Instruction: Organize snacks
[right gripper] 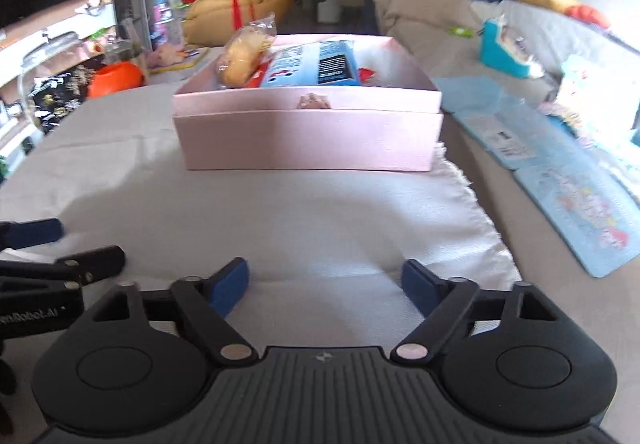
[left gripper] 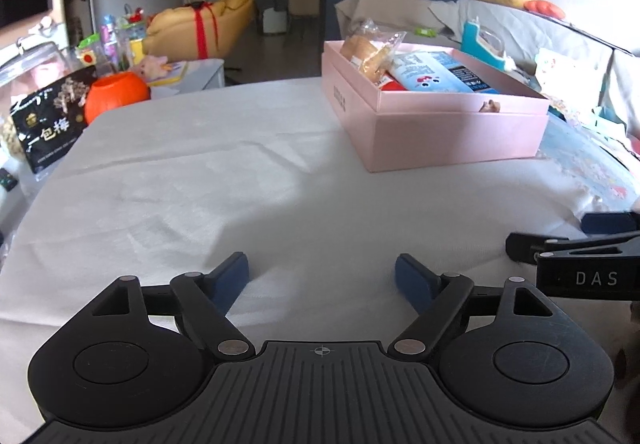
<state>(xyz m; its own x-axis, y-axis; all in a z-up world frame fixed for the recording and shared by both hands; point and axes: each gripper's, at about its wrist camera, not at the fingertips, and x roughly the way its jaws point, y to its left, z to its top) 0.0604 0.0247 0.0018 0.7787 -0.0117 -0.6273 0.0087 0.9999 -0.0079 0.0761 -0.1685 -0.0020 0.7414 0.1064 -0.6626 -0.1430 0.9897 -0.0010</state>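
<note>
A pink box (left gripper: 448, 136) stands on the white cloth (left gripper: 224, 184) at the far right, and straight ahead in the right wrist view (right gripper: 308, 140). It holds a clear bag of bread (left gripper: 370, 50) (right gripper: 244, 56), a blue and white snack pack (left gripper: 436, 74) (right gripper: 316, 64) and something red. My left gripper (left gripper: 322, 276) is open and empty, low over the cloth, well short of the box. My right gripper (right gripper: 324, 282) is open and empty too. It shows at the right edge of the left wrist view (left gripper: 568, 236).
A black snack bag (left gripper: 48, 120) and an orange bowl (left gripper: 116, 94) sit off the cloth's far left. Blue picture mats (right gripper: 572, 204) and a teal box (right gripper: 504, 48) lie to the right. A sofa and a yellow cushion stand behind.
</note>
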